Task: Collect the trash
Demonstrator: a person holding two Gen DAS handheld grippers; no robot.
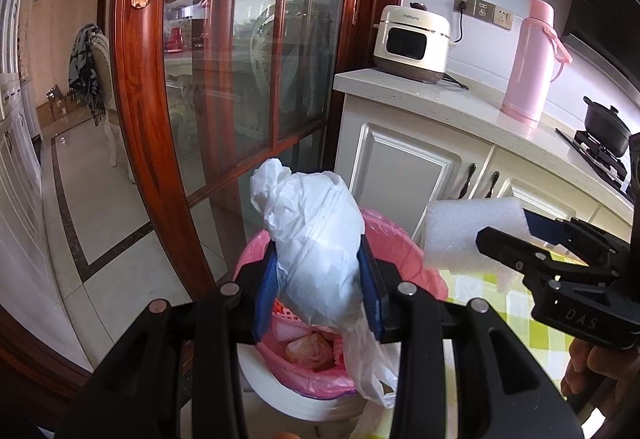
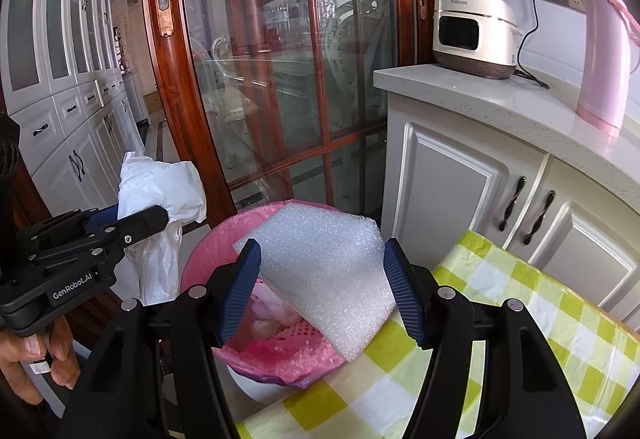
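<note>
- Kitchen corner from the left wrist: red wooden glass door (image 1: 240, 79), white cabinet with a stone top (image 1: 460, 99) carrying a cream cooker (image 1: 414, 41) and a pink flask (image 1: 530, 67).
- Below, a white bin (image 1: 280, 395) lined with a pink bag (image 1: 400, 239), scraps lying inside.
- Left gripper (image 1: 322, 291) right over the bin, blue fingers (image 1: 266, 295) clamped on a crumpled white plastic bag (image 1: 316, 239), a loose tail hanging down past the rim.
- Right gripper (image 1: 532, 235) at the right edge, pinching a white foam sheet (image 1: 468, 235).
- From the right wrist: same door (image 2: 280, 79), cabinet, cooker (image 2: 472, 35) and flask (image 2: 604, 51).
- Table with a green checked cloth (image 2: 500, 319) touching the bin's near side.
- Right gripper (image 2: 320, 287) holding the foam sheet (image 2: 324, 271) between its fingers (image 2: 402, 291), tilted above the pink bag (image 2: 280, 355).
- Left gripper (image 2: 132, 221) off to the left, closed on the plastic bag (image 2: 160, 191).
</note>
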